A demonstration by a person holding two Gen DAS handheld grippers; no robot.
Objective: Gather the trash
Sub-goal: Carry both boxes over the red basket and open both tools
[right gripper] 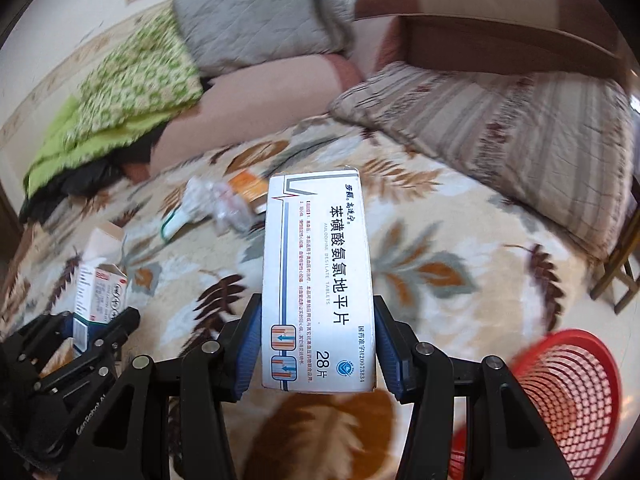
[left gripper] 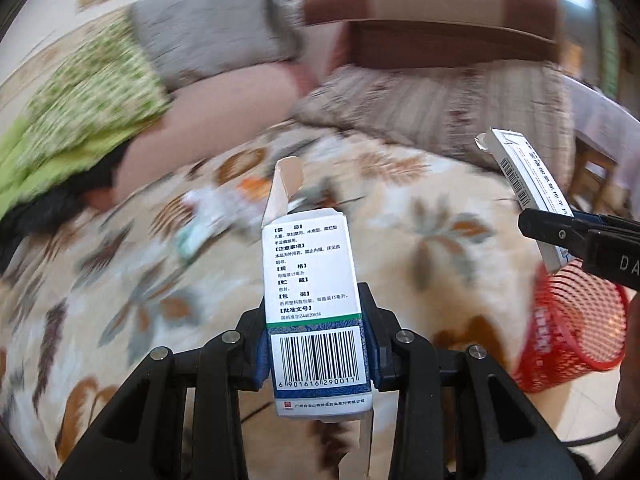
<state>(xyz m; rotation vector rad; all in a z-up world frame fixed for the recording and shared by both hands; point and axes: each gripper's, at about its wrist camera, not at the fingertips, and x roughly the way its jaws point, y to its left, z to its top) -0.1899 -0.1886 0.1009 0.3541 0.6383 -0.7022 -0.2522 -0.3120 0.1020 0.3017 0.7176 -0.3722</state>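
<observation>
My left gripper point(left gripper: 318, 344) is shut on a small white-and-blue medicine box point(left gripper: 310, 280) with a barcode and an open top flap, held above the leaf-patterned blanket. My right gripper point(right gripper: 318, 344) is shut on a flat white tablet box point(right gripper: 318, 276) with blue lettering. The tablet box point(left gripper: 524, 184) and right gripper also show at the right of the left wrist view. The left gripper with its box point(right gripper: 98, 288) shows at the lower left of the right wrist view. A red mesh basket point(right gripper: 560, 396) stands at the lower right, also in the left wrist view point(left gripper: 576, 328).
More trash lies on the blanket point(right gripper: 440, 240) ahead: a crumpled clear plastic wrapper point(right gripper: 224, 208), an orange packet point(right gripper: 248, 188) and a white-green tube point(right gripper: 176, 224). Behind are a striped cushion point(right gripper: 500, 136), a grey pillow point(right gripper: 260, 28), a green quilt point(right gripper: 120, 92) and a wooden chair point(right gripper: 620, 276).
</observation>
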